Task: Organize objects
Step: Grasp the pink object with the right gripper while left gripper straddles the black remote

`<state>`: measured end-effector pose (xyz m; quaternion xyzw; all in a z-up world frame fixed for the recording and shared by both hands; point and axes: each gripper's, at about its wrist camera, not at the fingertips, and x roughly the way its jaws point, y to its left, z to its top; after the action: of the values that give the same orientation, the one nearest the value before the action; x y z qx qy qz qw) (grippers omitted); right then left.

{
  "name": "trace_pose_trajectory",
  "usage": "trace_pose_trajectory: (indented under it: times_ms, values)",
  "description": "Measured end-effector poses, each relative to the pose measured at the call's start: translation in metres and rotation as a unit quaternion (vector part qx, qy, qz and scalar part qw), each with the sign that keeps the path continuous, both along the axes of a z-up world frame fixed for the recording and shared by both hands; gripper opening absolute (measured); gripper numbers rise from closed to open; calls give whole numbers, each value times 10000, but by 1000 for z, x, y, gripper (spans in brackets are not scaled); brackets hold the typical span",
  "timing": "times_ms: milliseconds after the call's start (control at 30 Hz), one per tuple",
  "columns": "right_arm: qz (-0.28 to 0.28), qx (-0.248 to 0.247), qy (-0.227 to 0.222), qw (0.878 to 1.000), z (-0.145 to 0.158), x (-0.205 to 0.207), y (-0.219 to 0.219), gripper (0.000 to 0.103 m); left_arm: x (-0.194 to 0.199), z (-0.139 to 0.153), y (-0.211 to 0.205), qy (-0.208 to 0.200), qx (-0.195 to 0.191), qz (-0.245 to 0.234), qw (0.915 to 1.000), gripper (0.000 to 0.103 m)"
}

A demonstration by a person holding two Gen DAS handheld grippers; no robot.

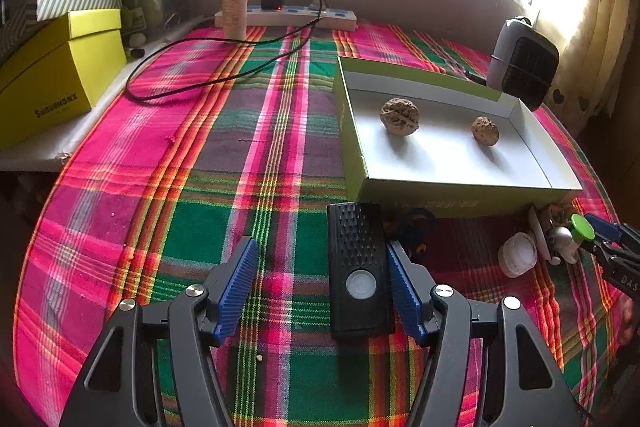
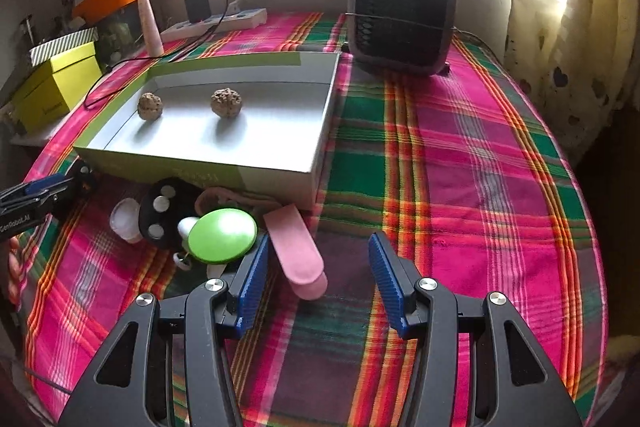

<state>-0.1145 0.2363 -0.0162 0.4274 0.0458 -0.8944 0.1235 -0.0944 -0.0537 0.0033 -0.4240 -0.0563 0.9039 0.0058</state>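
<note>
done: two walnuts [image 1: 399, 117] in tray [image 1: 452, 183] | left: black remote [image 1: 359, 271], pink case [image 2: 298, 255], green disc [image 2: 222, 235], possibly more | left gripper [image 1: 320, 287] wide, right gripper [image 2: 318, 281] wide, both empty

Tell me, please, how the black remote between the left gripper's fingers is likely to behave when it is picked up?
The black remote looks like a rigid plastic slab, so it should stay stiff. Its flat sides suit the ribbed fingers of the open left gripper. It probably weighs little and, lying flat, is unlikely to roll.
</note>
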Motion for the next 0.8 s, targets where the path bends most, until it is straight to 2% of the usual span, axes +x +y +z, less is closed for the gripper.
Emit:
trace_pose_trajectory:
  times_ms: [100,233,400,467,567,800]
  values:
    - [-1,-88,19,10000,1,2,4,52,-2,0,0,-4,-18,-2,10000,62]
    - [125,-121,47,9998,3,4,0,39,-4,0,-1,-8,-23,-4,10000,62]
    - [266,-142,6,9995,1,0,-6,34,-4,0,-1,-10,-27,-6,10000,62]
    - [293,-159,-2,9994,1,-1,-7,26,-5,0,-1,-9,-25,-7,10000,62]
    - [244,-152,28,9996,2,0,-7,19,-4,1,-1,-10,-28,-5,10000,62]
    - [86,-172,20,9998,3,5,-2,19,-5,1,-1,-3,16,12,10000,62]
